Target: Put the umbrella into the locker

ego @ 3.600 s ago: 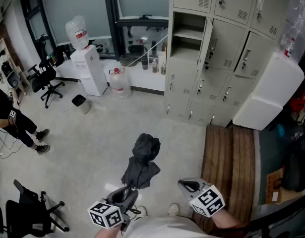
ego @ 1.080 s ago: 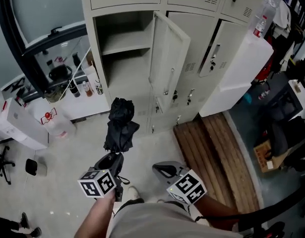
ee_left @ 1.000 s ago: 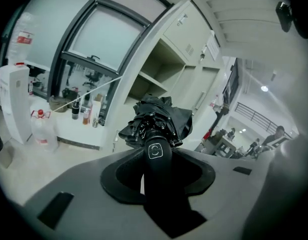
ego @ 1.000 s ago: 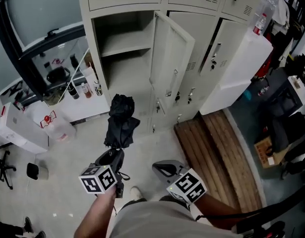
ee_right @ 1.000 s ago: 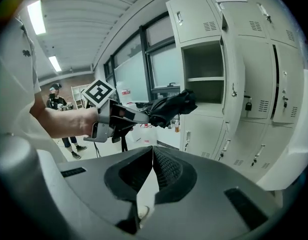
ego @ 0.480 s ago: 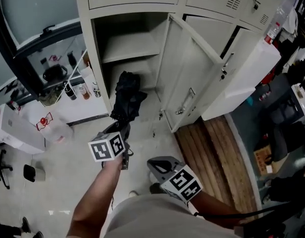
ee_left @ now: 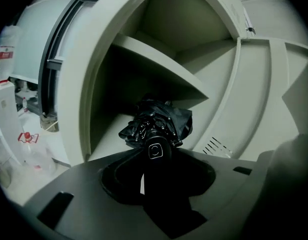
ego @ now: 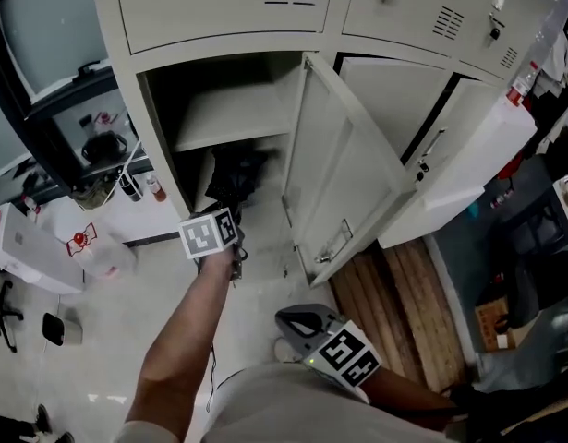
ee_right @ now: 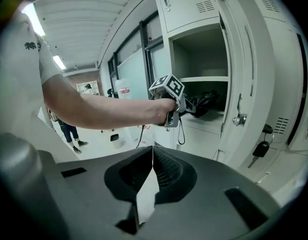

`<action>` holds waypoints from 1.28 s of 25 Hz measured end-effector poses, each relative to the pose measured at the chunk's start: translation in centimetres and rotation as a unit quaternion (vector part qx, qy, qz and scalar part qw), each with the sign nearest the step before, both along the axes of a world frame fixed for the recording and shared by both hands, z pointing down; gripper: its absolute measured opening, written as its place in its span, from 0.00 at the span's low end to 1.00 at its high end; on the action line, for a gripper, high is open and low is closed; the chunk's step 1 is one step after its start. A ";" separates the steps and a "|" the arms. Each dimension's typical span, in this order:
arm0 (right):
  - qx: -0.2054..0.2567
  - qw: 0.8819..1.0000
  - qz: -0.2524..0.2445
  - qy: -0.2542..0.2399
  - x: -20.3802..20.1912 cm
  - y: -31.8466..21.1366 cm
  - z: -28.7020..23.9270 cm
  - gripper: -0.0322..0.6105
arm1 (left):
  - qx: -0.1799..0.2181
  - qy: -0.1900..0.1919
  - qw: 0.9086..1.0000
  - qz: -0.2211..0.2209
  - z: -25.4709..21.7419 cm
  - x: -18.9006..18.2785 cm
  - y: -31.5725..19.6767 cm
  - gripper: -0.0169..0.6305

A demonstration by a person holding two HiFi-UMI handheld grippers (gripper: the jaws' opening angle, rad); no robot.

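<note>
A black folded umbrella (ego: 235, 175) is gripped by its handle in my left gripper (ego: 230, 209), which is shut on it. The arm is stretched forward, and the umbrella's bundled canopy (ee_left: 159, 121) pokes into the open locker, in the space under the shelf (ego: 237, 118). It is still up in the air, not resting on anything I can see. The locker door (ego: 344, 164) stands swung open to the right. My right gripper (ego: 291, 318) hangs low near the body, shut and empty, with its tips meeting (ee_right: 151, 150). From there the umbrella (ee_right: 203, 101) shows just inside the locker mouth.
Closed locker doors surround the open one, and a key (ee_right: 259, 149) hangs from a lower door. A white panel (ego: 468, 164) leans on the lockers at right, above a wooden platform (ego: 404, 293). Water jugs (ego: 90, 247) and bottles (ego: 140, 187) stand left. A person (ee_right: 68, 129) stands behind.
The left gripper has carried the umbrella forward from in front of the locker into its open compartment. The view has closed in on the locker, and the right gripper has trailed along.
</note>
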State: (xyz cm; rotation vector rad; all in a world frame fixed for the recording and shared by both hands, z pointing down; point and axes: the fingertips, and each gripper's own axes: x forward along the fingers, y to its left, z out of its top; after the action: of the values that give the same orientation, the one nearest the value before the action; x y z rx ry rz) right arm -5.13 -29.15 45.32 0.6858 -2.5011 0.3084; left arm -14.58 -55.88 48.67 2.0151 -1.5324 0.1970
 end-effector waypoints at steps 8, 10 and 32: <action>-0.013 1.000 0.004 0.007 3.2 -2.2 0.4 0.08 | -0.025 -0.030 0.999 -0.023 2.1 0.6 -7.0 0.28; -0.017 1.000 0.006 0.008 3.8 -2.5 0.6 0.08 | -0.032 -0.037 0.998 -0.029 2.5 0.4 -8.2 0.28; -0.029 0.999 0.027 0.002 4.1 -2.7 1.0 0.08 | -0.037 -0.064 0.997 0.007 1.6 -0.1 -8.3 0.44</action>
State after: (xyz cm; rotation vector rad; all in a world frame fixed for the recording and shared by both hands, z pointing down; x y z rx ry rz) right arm -1.05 -31.84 46.36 0.7303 -2.4634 0.3960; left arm -14.70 -64.23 50.24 1.9898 -1.5646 0.3893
